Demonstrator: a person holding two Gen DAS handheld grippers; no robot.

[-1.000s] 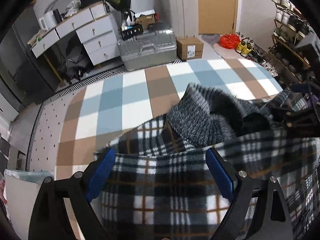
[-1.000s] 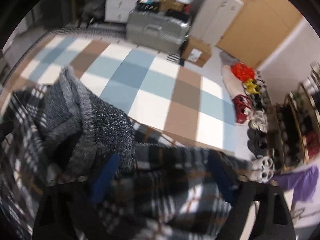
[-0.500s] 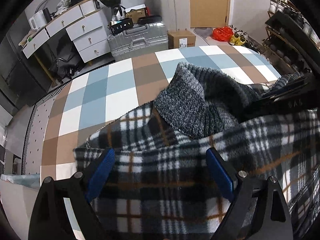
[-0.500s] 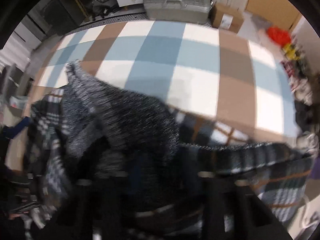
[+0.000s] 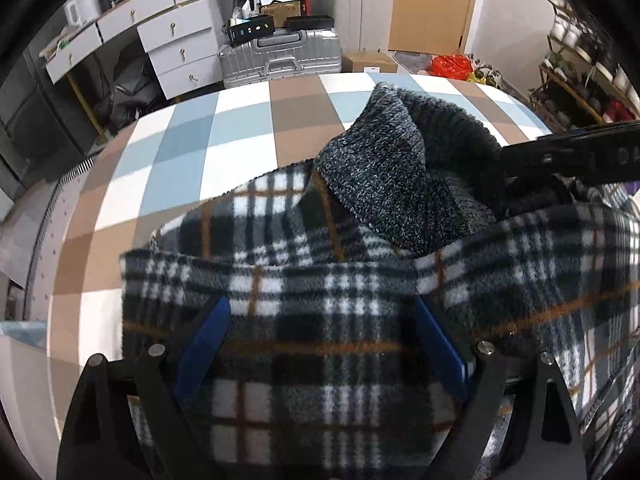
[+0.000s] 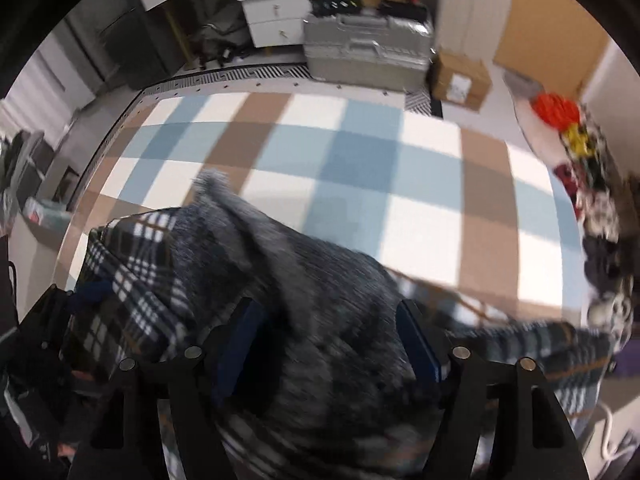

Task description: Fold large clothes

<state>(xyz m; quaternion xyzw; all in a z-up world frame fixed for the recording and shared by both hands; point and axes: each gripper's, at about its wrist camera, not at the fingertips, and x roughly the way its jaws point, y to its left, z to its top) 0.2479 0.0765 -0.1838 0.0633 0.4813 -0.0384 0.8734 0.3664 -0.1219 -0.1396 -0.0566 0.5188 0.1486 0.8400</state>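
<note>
Garment: plaid fleece jacket with a grey knit collar, bunched on the checked bed cover near its front edge.

Left tongs: jaws spread wide, blue pads on either side of a raised plaid fold. The fabric drapes over the pads; no pinch is visible, so read as released.

Right tongs: jaws spread around the grey knit collar. The view is motion-blurred, so contact with the pads is probably loose at most.

Change over the last second: the left tongs have advanced into the plaid fold, which now covers the pad tips that were exposed before. The right tongs have swung from the plaid sleeve area to the collar. The right tool body now enters the left view from the right.

Meaning for the task: both tools are positioned at the collar end, ready to close. The garment is still heaped, not spread; folding proper has not begun.

Next requirement: close both tongs on single layers, then lift and spread.
</note>
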